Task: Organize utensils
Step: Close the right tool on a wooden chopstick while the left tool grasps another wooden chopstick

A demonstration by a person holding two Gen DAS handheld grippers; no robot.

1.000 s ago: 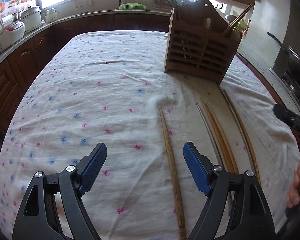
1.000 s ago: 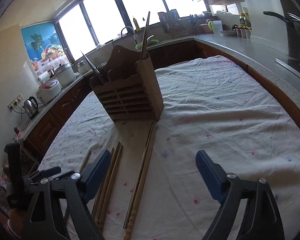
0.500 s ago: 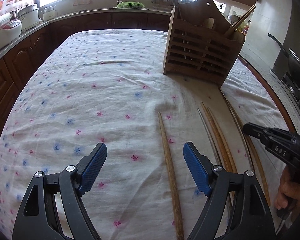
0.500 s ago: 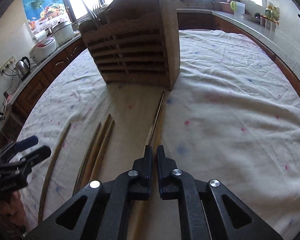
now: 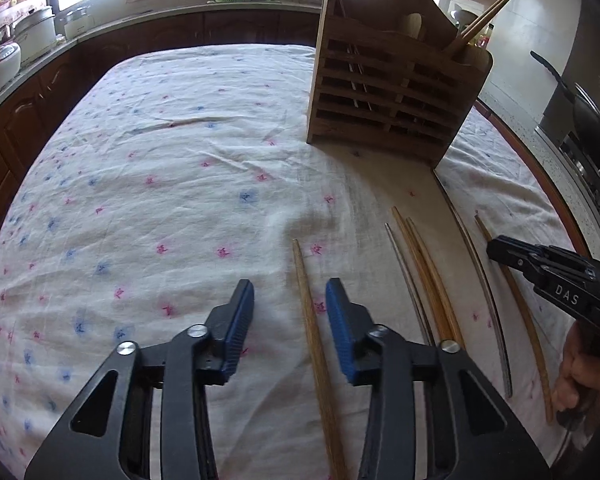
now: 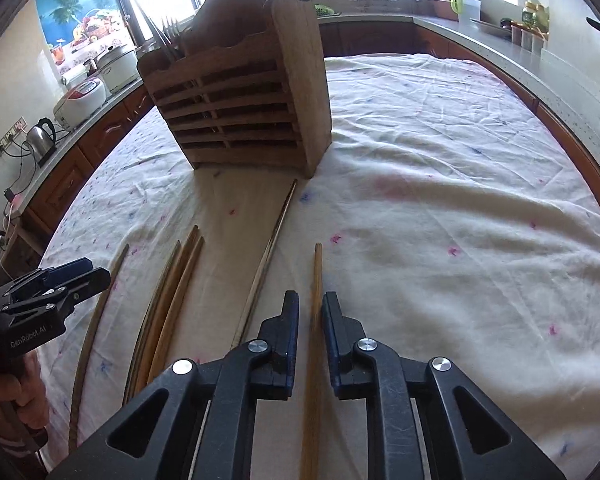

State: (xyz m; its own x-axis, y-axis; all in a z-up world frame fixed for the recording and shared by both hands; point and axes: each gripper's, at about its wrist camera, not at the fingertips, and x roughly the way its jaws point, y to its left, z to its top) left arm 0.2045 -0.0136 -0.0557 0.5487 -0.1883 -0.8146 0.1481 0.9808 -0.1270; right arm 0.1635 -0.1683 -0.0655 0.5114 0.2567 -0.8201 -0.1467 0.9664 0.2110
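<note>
Six long wooden and metal chopsticks (image 5: pixel 428 276) are still lying on the flowered cloth before the slatted wooden holder (image 5: pixel 396 80), while the left gripper (image 5: pixel 290 312) is closing around one wooden stick (image 5: pixel 312 320) without yet pressing it, and the right gripper (image 6: pixel 311 320) is opening slightly around another (image 6: pixel 317 280).

The left claw (image 5: pixel 290 316) stood wide a second ago with a wooden chopstick (image 5: pixel 314 332) between its fingers; now its jaws are closing around that stick, the right blue pad just beside it — no firm contact shows. The right claw (image 6: pixel 310 326) was open a second ago, then pinched nearly shut half a second ago over the rightmost pair; now its jaws are opening slightly, with one wooden stick (image 6: pixel 315 320) in the gap. That stick has slid nearer — away from the metal chopstick (image 6: pixel 274 240) it lay against.
</note>
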